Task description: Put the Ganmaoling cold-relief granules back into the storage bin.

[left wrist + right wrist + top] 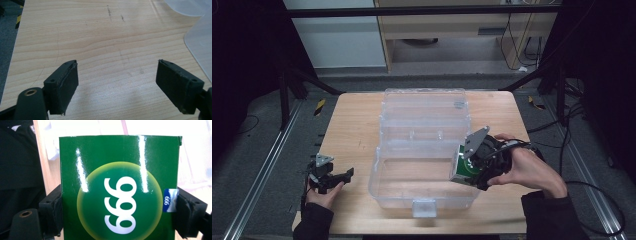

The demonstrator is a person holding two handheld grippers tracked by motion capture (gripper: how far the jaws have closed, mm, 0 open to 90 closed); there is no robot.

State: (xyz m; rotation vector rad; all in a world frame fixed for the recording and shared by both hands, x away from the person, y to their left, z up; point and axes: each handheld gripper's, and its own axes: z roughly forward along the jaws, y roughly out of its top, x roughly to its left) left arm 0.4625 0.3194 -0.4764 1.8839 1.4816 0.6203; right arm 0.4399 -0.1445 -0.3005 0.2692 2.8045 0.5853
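Right gripper [462,172] clamped on a green box [120,187] marked 999, held over the clear plastic case's [422,200] 3 o'clock rim. Left gripper [116,85] spread wide, holding nothing, above bare wooden table [100,37] at the case's 9 o'clock.

A lab: black-curtained frame [422,11], floor rails [257,180], trailing cables [532,45]

— What was seen around the work area?
— A light wooden table [352,125] was set on grey carpeted floor [257,150], flanked by metal rails [262,175].
— And behind it?
— A pale wooden cabinet [447,30] and a white panel [337,40] were seen, with cables [524,47] hung at right. Dark drapes [242,60] were hung at both sides.
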